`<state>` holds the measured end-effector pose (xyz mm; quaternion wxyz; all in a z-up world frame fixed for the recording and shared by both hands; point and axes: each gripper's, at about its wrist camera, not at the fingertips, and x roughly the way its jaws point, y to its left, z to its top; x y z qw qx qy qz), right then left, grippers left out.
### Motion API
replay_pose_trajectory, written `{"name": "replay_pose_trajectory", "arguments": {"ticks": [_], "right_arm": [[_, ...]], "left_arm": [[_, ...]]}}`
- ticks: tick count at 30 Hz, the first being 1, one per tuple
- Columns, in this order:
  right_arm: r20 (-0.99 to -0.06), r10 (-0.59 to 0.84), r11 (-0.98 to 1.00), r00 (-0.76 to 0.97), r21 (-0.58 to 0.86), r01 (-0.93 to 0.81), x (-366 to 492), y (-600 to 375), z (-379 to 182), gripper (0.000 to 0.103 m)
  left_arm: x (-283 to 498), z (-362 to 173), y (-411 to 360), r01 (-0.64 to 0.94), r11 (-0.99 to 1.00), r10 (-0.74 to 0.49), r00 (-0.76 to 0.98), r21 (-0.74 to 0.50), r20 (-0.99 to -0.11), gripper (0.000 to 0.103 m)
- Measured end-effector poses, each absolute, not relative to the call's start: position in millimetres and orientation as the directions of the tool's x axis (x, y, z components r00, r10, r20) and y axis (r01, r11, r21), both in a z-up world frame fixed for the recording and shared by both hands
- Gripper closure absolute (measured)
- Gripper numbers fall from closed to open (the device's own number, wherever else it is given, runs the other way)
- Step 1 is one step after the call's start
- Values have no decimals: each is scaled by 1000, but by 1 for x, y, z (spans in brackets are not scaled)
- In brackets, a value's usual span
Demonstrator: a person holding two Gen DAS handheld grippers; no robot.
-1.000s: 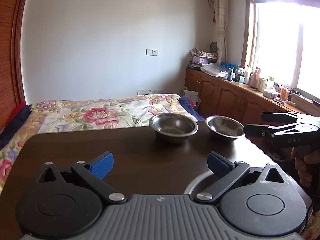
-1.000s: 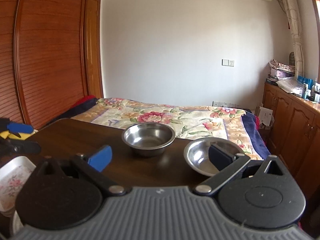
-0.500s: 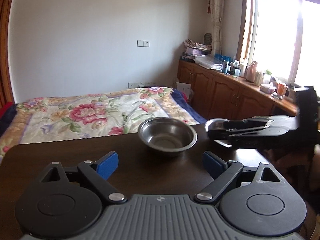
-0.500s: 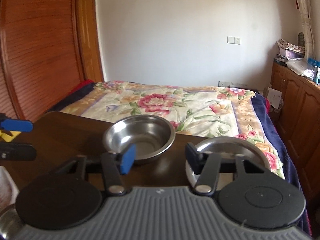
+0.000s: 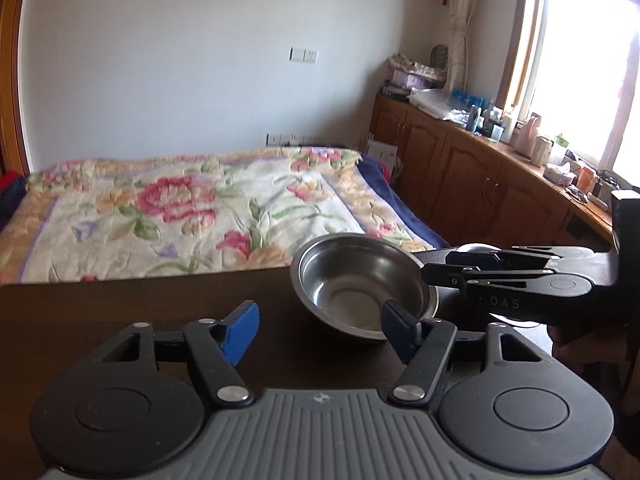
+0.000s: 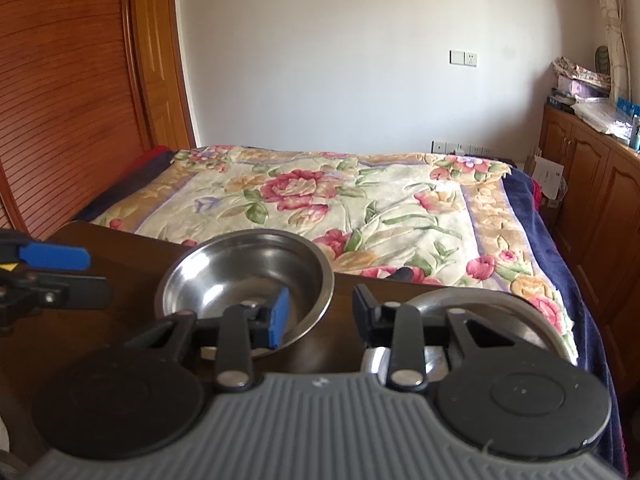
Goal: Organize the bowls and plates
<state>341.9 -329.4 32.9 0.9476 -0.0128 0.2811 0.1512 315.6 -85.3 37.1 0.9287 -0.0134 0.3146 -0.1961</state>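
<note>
on a dark wooden table [image 6: 120,246], two round steel bowls [image 6: 248,280] are approached; both grippers [image 6: 320,316] are held apart, unclamped. rims are best pinched squarely.

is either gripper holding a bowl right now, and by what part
Neither holds anything. The left gripper and the right gripper are both open, near the deep bowl.

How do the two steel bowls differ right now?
The left bowl looks deeper and lies in full view; the right bowl looks shallower and sits mostly hidden under the right gripper. The left bowl sits apart from that gripper's fingers; the right bowl is right at them. Both are plain, empty steel on the dark table.
</note>
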Motion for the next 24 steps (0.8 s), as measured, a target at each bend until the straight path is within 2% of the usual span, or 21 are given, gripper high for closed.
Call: {"name": "replay_pose_trajectory", "arguments": {"ticks": [18, 21, 23, 24], "right_arm": [[-585, 283, 953, 760, 80, -293, 358, -320, 23, 68], [-589, 295, 951, 753, 100, -294, 360, -322, 22, 73], [-589, 301, 949, 750, 107, -296, 360, -321, 22, 75], [-589, 304, 948, 749, 114, -296, 360, -321, 22, 76]], "left_arm": [[362, 19, -103, 348, 924, -364, 665, -161, -653, 49], [365, 17, -106, 357, 921, -368, 657, -159, -658, 56], [366, 16, -107, 361, 918, -372, 650, -161, -663, 65], [366, 15, -107, 360, 920, -368, 649, -157, -666, 65]]}}
